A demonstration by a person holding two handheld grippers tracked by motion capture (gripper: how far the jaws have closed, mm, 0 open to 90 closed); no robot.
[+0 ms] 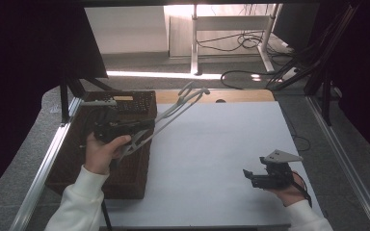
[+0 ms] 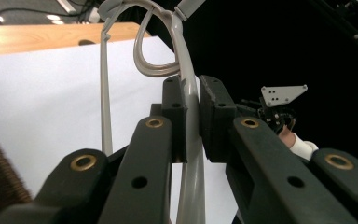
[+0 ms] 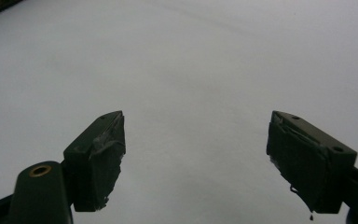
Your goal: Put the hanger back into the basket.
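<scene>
A long grey plastic hanger (image 1: 176,109) slants from the brown woven basket (image 1: 125,179) at the table's left up toward the far middle. My left gripper (image 1: 147,127) is over the basket and shut on one arm of the hanger. In the left gripper view the pads clamp the thick grey arm of the hanger (image 2: 182,56), and its loop and thin bar rise beyond the left gripper (image 2: 192,95). My right gripper (image 1: 248,174) is held low at the front right of the white sheet (image 1: 212,144). In its own view the right gripper (image 3: 196,154) stands open over bare white paper.
A dark perforated object (image 1: 127,101) lies at the basket's far end. Wooden table edge (image 1: 236,95) runs behind the sheet. Metal rails (image 1: 43,168) flank both sides. Cables (image 1: 243,43) lie on the floor beyond. The other hand's gripper (image 2: 275,109) appears far off in the left gripper view.
</scene>
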